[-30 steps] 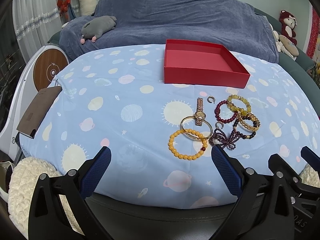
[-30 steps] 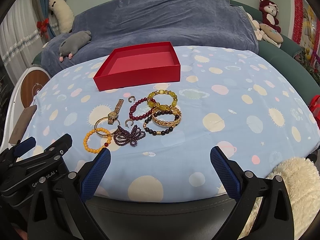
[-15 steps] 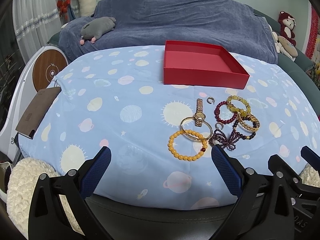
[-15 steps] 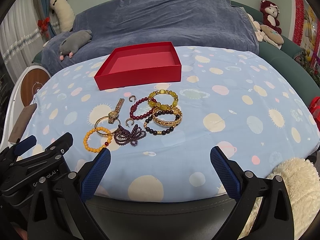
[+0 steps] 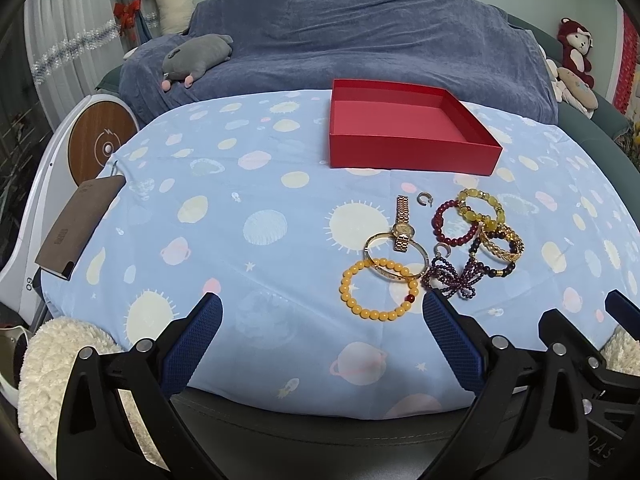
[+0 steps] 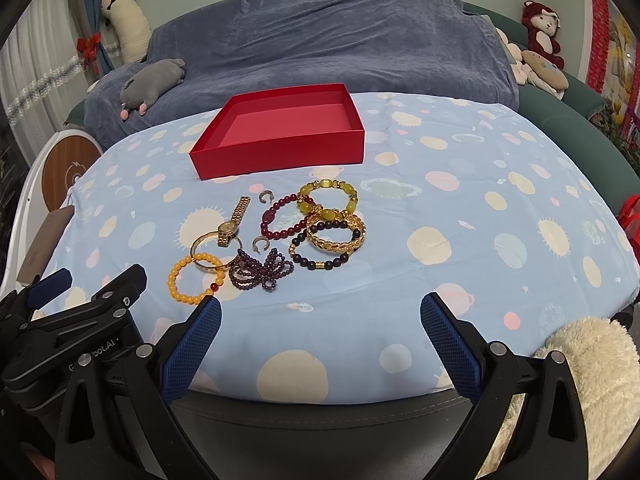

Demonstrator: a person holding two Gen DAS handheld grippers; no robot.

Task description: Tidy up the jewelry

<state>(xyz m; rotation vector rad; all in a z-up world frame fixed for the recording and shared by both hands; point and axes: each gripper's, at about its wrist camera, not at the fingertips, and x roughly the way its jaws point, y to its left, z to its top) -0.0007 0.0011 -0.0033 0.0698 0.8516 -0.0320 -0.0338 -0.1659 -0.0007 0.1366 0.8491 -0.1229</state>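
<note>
Nothing has been picked up yet: the red box point(image 6: 280, 136) sits empty toward the far edge of the table point(image 6: 480, 216), open side up and ready to take the jewelry, which lies in one loose cluster just in front of it, nearer the middle. The pieces overlap, which will likely make clean single grabs harder: the gold watch point(image 6: 232, 224) rests across the gold bangle point(image 6: 208, 254), the bangle overlaps the orange bead bracelet point(image 6: 194, 282), and the gold chain bracelet point(image 6: 336, 234) lies on the black bead bracelet point(image 6: 324, 260) and touches the yellow bead bracelet point(image 6: 326, 200). The red bead bracelet point(image 6: 282, 218) and the purple beads point(image 6: 260, 270) sit in the middle, with two small ear cuffs point(image 6: 265, 197) apart from the rest. The left gripper point(image 5: 320, 316) and the right gripper point(image 6: 320, 316) both hover at the near edge with jaws spread wide and nothing between them, side by side, a sensible stance for reaching in. The orange bracelet is nearest the left gripper and looks like the easy first pick.
</note>
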